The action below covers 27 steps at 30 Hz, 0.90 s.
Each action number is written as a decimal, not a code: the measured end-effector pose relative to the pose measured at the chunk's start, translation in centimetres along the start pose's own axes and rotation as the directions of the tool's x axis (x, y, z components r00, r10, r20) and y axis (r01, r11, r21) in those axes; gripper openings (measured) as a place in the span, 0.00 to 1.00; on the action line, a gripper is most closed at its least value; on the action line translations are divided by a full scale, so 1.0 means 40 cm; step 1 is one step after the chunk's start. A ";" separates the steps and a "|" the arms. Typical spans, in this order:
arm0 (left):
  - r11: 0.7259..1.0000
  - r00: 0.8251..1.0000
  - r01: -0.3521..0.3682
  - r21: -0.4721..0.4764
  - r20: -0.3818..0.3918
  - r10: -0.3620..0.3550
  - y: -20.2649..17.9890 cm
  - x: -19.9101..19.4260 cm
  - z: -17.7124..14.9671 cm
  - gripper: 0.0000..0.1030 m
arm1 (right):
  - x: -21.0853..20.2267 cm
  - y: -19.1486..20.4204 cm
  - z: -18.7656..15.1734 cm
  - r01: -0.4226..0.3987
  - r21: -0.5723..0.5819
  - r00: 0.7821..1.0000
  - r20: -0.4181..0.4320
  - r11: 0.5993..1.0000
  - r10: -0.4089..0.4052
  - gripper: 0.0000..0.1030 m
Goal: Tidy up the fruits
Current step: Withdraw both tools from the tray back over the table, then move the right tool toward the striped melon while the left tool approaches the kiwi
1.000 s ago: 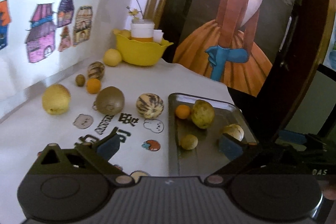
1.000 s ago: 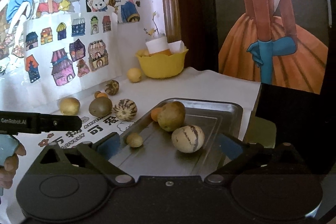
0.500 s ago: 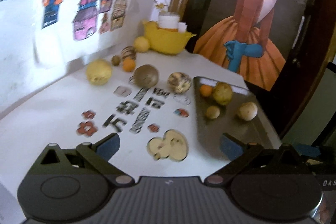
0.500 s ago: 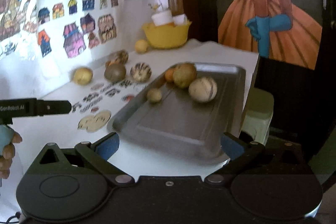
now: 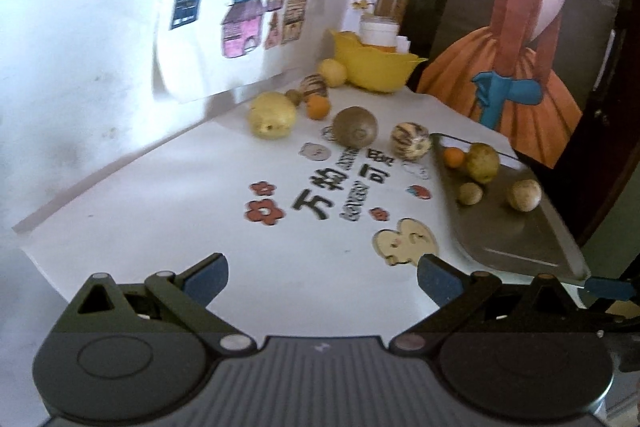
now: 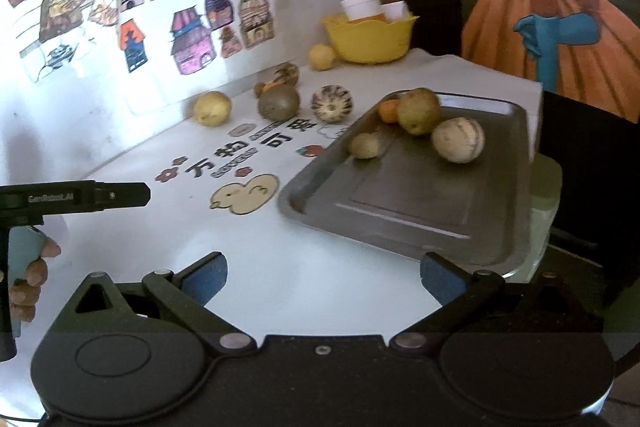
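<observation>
Both grippers, left gripper and right gripper, have pulled back from the tray with fingers spread and empty, so fruit sorting seems paused.

Left claw gapes empty above the table, tray alongside.

On the surface the tray lies to the right, with four fruits at its far end. More fruits sit left of the tray near the wall, and a bowl stands behind them in the corner.
</observation>
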<state>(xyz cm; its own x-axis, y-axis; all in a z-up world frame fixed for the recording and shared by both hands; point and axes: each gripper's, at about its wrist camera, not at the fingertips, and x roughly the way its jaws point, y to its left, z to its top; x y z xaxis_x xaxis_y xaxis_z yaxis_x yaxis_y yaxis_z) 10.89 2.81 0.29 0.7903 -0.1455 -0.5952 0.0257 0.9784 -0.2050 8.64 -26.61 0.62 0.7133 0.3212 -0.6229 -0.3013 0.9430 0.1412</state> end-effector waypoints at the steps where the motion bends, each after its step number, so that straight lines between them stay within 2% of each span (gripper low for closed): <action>1: 1.000 1.000 -0.007 0.000 -0.002 0.007 0.007 0.000 0.001 1.00 | 0.006 0.004 0.004 -0.008 -0.003 1.000 -0.006 1.000 0.008 0.99; 6: 0.995 0.995 -0.092 0.050 -0.020 0.093 0.045 0.008 0.001 1.00 | 0.032 0.033 0.028 -0.058 -0.040 0.998 -0.041 0.997 0.057 0.99; 11: 0.992 0.993 -0.119 0.044 -0.017 0.120 0.084 0.020 0.027 1.00 | 0.056 0.059 0.080 -0.097 -0.120 0.994 -0.065 0.988 0.090 0.99; 21: 0.991 0.995 -0.102 0.089 0.026 0.100 0.097 0.075 0.114 1.00 | 0.121 0.089 0.217 -0.102 -0.315 0.995 -0.025 0.944 0.100 0.99; 27: 0.992 0.998 -0.052 0.115 0.047 0.047 0.084 0.128 0.155 1.00 | 0.190 0.073 0.274 -0.095 -0.381 0.995 -0.020 0.920 0.094 0.99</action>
<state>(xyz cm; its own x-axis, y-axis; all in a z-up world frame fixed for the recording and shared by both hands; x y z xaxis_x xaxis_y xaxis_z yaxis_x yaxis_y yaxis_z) 18.84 6.26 1.37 0.8183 -0.0920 -0.5673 0.0547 0.9951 -0.0826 20.11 -20.46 4.74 0.6693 0.4068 -0.6218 -0.5859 0.8036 -0.1048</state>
